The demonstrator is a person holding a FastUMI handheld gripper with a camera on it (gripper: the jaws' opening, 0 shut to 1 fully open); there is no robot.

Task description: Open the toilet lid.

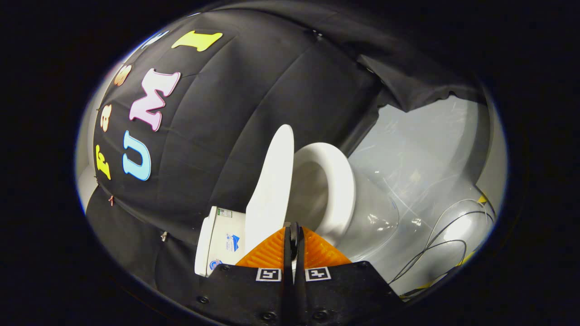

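1. The view is rolled sideways, so the toilet appears tipped over. Its white lid is already raised, standing away from the seat ring and leaning toward the tank.
2. The gripper sits just short of the lid's lower edge. Its two fingers are pressed almost together, with only a thin slit between them. Nothing is held; the lid is just ahead of the fingertips, and I cannot tell whether they touch it.
3. The lid is a thin, flat, rounded oval of smooth glossy plastic. It looks stiff and fairly light, and it turns on a hinge near the tank. I judge it slippery, so a push on its face or under its free rim would serve better than a pinch.
4. The seat ring is a thicker, rounded white oval, also glossy. It surrounds the pale bowl, which looks hard and glazed like ceramic.
5. The tank carries small printed stickers on its side.
6. Behind hangs matte black cloth with soft folds. The floor beyond the bowl is grey and reflective. Thin dark cables loop across it.
7. Judging by the lid's stance, the task looks nearly done.
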